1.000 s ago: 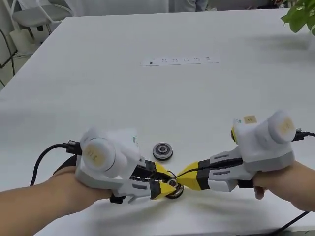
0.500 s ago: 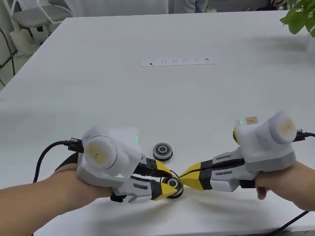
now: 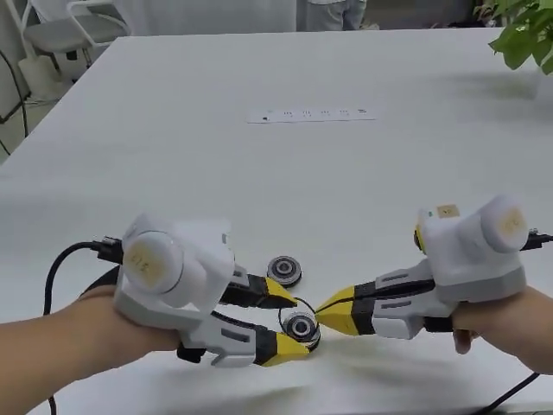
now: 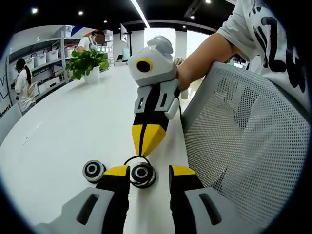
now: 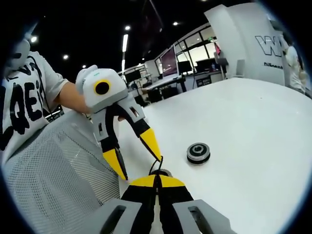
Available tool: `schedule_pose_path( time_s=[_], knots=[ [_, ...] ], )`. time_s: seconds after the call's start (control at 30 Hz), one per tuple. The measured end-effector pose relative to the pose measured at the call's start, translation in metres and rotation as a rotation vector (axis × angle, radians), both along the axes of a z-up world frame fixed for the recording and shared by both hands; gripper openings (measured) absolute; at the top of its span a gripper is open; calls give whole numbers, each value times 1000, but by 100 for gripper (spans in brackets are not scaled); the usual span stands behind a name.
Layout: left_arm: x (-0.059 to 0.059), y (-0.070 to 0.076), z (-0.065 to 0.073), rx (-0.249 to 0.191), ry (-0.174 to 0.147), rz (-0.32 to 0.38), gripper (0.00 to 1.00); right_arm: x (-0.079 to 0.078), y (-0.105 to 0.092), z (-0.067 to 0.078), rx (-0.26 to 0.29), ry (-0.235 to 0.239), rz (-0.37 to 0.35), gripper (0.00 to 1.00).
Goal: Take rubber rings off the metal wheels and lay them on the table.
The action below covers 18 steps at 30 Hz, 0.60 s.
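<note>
A small metal wheel (image 3: pixel 301 327) lies on the white table (image 3: pixel 259 173) near its front edge, between the spread jaws of my left gripper (image 3: pixel 292 324), which is open. My right gripper (image 3: pixel 321 309) is shut on a thin black rubber ring (image 3: pixel 296 303) that loops up from that wheel. A second wheel (image 3: pixel 284 270), still wearing its black ring, lies just behind. The left gripper view has the near wheel (image 4: pixel 143 174) between my left gripper's yellow tips and the right gripper (image 4: pixel 141 148) pinching the ring (image 4: pixel 131 159). In the right gripper view the ring (image 5: pixel 159 162) rises from my right gripper (image 5: pixel 157 179).
A flat white strip with sockets (image 3: pixel 311 113) lies mid-table. Plant leaves (image 3: pixel 523 35) hang over the far right corner and a chair (image 3: pixel 60 30) stands beyond the far left. A grey mesh chair back (image 4: pixel 239 146) is close behind me. Cables trail from both grippers.
My left gripper's jaws have opened from around the near wheel, and that hand has shifted slightly left. The right gripper stays pinched on the ring.
</note>
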<state>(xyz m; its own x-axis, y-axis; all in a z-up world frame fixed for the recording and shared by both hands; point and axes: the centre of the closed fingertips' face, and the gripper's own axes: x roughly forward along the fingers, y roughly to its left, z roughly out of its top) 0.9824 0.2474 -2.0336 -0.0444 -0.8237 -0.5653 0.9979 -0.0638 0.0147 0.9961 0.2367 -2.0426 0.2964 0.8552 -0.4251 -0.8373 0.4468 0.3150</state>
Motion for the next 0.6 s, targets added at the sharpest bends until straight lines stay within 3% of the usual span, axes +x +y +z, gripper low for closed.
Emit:
schedule_pose_path(
  time_s=[0.6],
  knots=[
    [-2,29,23,-38,-14,41,47,-6,9,18,24,-8,12,0]
  ],
)
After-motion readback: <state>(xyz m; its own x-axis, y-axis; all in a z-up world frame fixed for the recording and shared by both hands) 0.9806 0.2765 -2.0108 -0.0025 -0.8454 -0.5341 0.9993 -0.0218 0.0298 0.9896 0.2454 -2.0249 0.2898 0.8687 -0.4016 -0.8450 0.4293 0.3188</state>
